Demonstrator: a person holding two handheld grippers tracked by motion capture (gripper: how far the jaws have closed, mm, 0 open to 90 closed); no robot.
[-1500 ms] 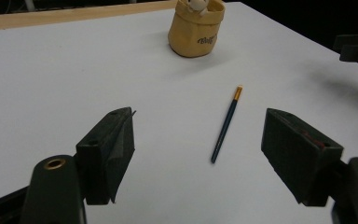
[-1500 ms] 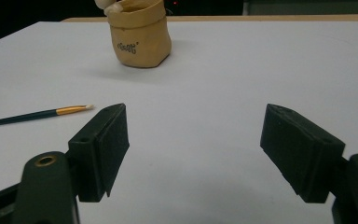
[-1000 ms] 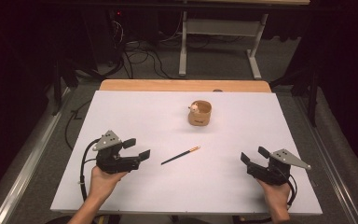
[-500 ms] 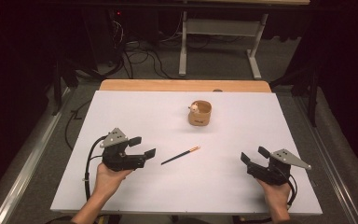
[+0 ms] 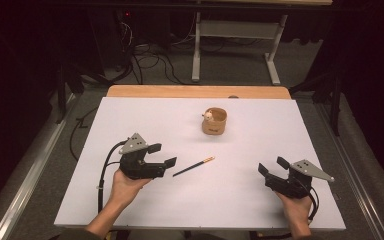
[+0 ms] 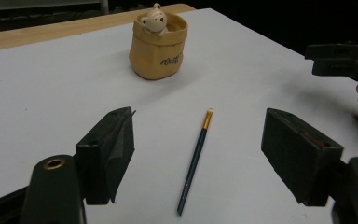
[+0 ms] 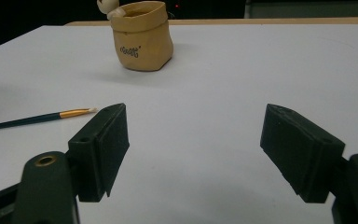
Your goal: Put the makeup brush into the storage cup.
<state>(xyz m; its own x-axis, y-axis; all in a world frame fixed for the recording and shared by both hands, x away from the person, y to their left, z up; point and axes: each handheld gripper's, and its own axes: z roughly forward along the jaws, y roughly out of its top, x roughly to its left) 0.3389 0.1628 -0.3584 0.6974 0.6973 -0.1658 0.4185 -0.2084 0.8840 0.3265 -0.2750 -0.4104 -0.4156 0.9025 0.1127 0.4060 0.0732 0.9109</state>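
Paintbrush lay flat on the counter, bristle tip aimed toward the pouch, handle toward your left gripper. Both your grippers' jaws were spread, empty; right gripper well apart from the brush.

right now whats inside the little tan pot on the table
A small pale bear-like figure sits at the rim of the tan pot, head poking above it. The pot's walls hide the rest of the inside, so anything lower down cannot be seen.
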